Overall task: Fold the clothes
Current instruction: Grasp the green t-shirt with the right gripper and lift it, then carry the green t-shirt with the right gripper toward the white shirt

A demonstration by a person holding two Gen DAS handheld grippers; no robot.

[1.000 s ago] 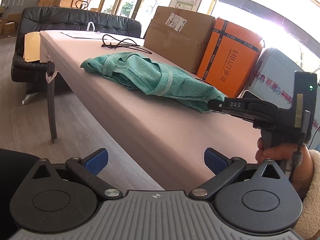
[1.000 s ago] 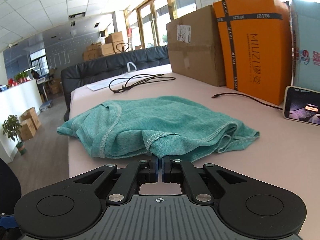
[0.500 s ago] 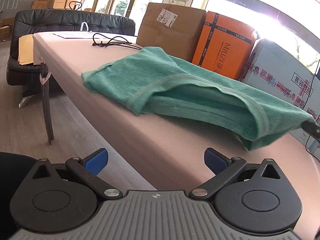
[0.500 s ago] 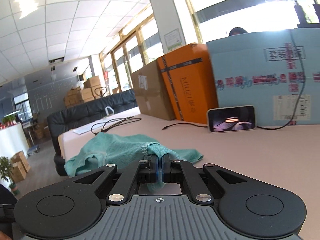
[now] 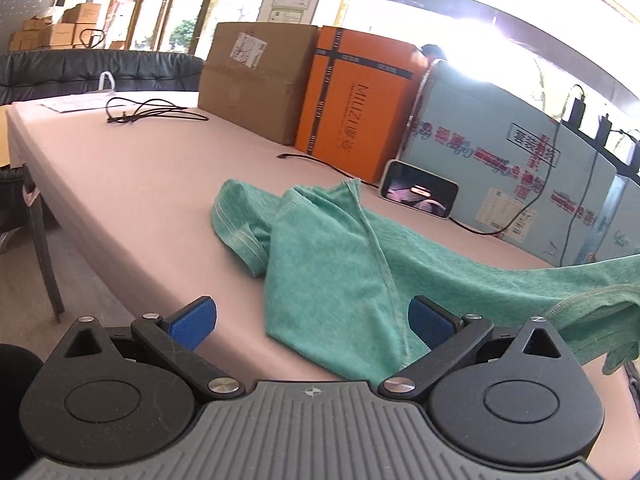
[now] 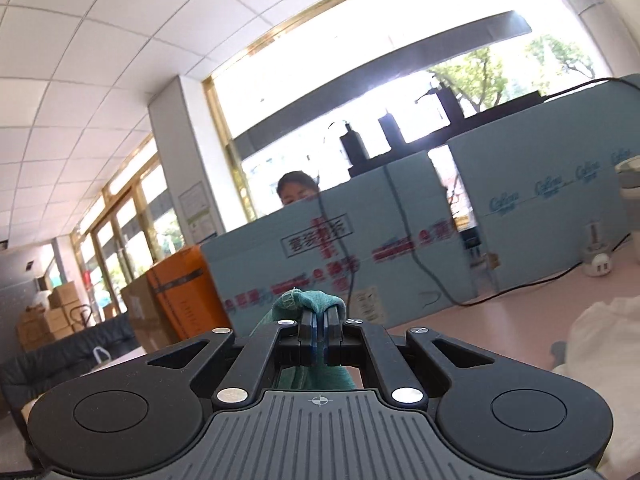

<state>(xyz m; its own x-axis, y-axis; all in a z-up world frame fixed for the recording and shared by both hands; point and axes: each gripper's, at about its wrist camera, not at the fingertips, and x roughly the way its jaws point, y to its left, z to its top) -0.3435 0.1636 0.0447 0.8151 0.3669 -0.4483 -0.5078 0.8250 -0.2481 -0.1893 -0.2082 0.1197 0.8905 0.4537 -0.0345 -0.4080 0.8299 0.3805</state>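
I'm working in a bright office with tall windows, and a long pink tabletop point(image 5: 132, 200) runs away ahead of my left tongs point(image 5: 312, 322). Along its far edge, beyond the tongs, stand a brown carton point(image 5: 256, 80), an orange box point(image 5: 360, 100) and a pale blue printed box point(image 5: 500, 152). A phone point(image 5: 420, 195) leans against the blue box with its screen lit, and a black cable point(image 5: 156, 112) lies far off toward the head of the tabletop.

The green garment point(image 5: 340, 264) is the only piece I am handling. Most of it lies rumpled on the tabletop directly ahead of the left tongs, reaching in between their two blue pads. From there one end rises off the surface and stretches away to the right of those tongs.

My right tongs point(image 6: 320, 336) are clamped on that raised end; a bunch of green cloth pokes out above the pressed-together pads, and they point roughly level at the blue boxes. My left tongs stand wide apart, gripping nothing.

As I read it, the fold has barely begun. The garment is bunched and creased, with no neat fold visible. It has to be spread flat, then folded and squared. To the right of my right tongs a white cloth point(image 6: 600, 352) waits on the tabletop, possibly another piece.
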